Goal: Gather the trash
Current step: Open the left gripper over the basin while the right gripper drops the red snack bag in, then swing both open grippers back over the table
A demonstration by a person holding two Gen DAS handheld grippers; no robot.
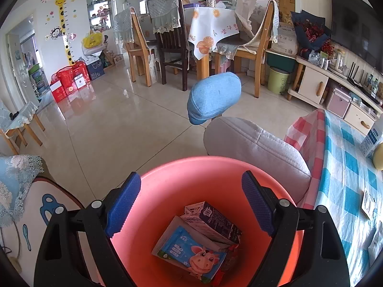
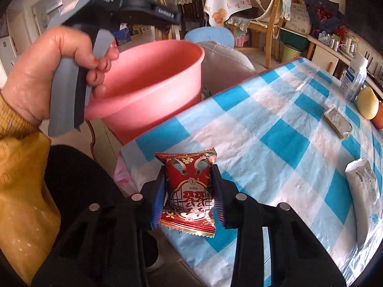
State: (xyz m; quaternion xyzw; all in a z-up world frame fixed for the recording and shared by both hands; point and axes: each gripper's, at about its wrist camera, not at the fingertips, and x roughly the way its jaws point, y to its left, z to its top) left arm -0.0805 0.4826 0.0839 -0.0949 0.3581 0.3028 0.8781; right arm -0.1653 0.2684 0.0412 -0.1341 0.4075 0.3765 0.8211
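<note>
The right claw [image 2: 189,195] pinches the red snack packet [image 2: 188,191] at the desk [image 2: 275,129] edge, left claw [image 1: 189,203] gaping over the pink bin [image 1: 172,167]; the slick, puffy wrapper could squirt free mid-lift.

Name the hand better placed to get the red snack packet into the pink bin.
Right. The right gripper already pinches the red snack packet at the table edge; the left gripper hangs open over the pink bin.
</note>
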